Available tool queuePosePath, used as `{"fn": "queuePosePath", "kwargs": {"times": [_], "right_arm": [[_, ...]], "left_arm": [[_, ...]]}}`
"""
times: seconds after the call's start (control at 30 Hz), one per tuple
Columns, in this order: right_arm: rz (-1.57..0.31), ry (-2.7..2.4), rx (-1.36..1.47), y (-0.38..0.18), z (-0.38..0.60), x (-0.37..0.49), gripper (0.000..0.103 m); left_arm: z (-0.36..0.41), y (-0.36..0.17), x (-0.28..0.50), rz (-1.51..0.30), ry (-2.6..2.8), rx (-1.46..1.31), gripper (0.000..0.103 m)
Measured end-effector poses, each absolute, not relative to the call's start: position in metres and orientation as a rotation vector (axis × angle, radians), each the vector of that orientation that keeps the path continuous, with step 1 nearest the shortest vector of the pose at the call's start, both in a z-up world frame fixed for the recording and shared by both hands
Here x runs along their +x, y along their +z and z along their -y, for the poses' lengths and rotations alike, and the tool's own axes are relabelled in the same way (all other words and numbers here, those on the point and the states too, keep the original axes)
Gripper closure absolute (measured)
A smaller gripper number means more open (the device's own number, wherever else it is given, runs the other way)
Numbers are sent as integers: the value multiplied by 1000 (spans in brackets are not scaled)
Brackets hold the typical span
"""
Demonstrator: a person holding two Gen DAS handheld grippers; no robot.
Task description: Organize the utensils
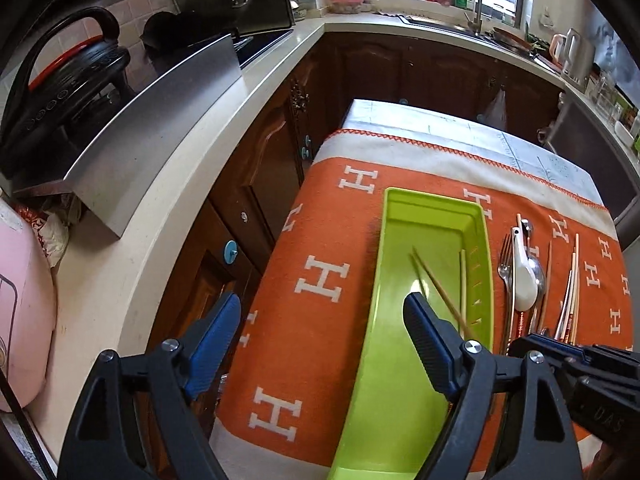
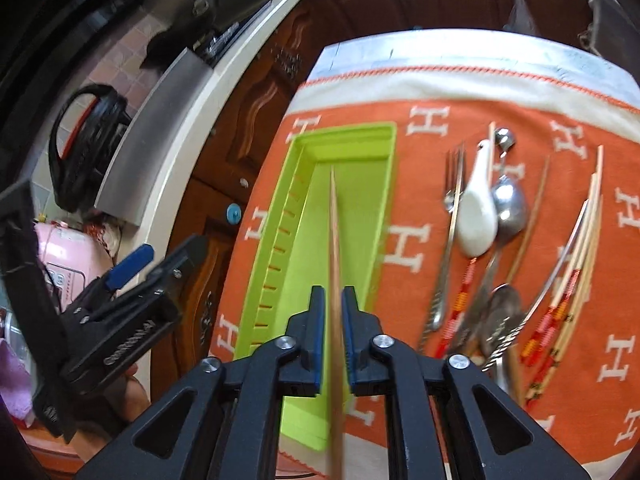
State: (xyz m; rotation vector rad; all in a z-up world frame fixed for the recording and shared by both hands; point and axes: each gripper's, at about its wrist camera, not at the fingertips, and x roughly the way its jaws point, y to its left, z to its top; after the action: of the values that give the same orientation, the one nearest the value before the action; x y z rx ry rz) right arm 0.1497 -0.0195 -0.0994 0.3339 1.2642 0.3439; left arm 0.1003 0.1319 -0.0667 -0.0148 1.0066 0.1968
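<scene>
A: Kitchen cabinets of dark wood ring a small tabletop draped with an orange cloth patterned in white H letters. Where do the utensils sit?

B: Most lie in a loose pile on the cloth, just right of the green tray. A white ceramic spoon rests between a metal fork and a metal spoon, and a bundle of pale chopsticks with red-and-yellow banded ends lies further right.

A: And the tray itself?

B: It lies lengthwise on the cloth, with a row of slots along one long wall. From the left wrist view, one chopstick rests along its right wall, and another stick slants across the floor of the tray, though that one is blurred.

A: What is the right gripper doing?

B: Its blue-padded jaws stand narrow, with a wooden chopstick running between them and pointing out over the tray. The stick is streaked with blur, and a thin gap shows on each side of it, so I cannot tell whether the pads press on it.

A: The left gripper?

B: Wide apart, nothing between its fingers. One finger hangs over the tray, the other beyond the cloth's left edge, over the cabinet fronts.

A: Further out?

B: A pale counter carries a black appliance and a steel panel.
</scene>
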Motion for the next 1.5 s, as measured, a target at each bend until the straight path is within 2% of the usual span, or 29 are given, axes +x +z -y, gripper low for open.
{"fn": "queuePosePath", "kwargs": {"times": [0.07,0.37,0.6,0.83,0.9,1.0,1.07,1.13,1.23,1.27,1.43,1.5], "right_arm": [[-1267,356,330,-103,12,149,74],[-1225,325,286,-95,28,143,73],[-1091,257,232,-70,77,122,67],[-955,212,244,-47,131,89,64],[-947,177,246,-44,149,82,59],[-977,162,230,-46,166,73,58],[-988,131,189,-48,175,67,49],[-978,96,178,-50,183,59,34],[-955,76,184,-56,195,51,34],[-953,72,187,-58,198,48,34],[-978,71,248,-81,215,48,35],[-995,75,267,-93,215,52,36]], "left_arm": [[-133,-67,96,-1008,209,-9,21],[-130,-76,92,-1021,177,-42,21],[-98,-70,88,-999,98,-18,21],[-49,-60,73,-871,-81,-16,21],[-36,-61,75,-893,-121,-6,21],[-12,-71,81,-986,-206,3,21],[-2,-76,82,-997,-213,16,21],[10,-84,86,-1012,-209,52,21],[23,-97,90,-1039,-246,54,21],[26,-102,93,-1051,-250,53,23],[28,-133,112,-1143,-254,16,52],[28,-142,120,-1175,-252,5,57]]}}
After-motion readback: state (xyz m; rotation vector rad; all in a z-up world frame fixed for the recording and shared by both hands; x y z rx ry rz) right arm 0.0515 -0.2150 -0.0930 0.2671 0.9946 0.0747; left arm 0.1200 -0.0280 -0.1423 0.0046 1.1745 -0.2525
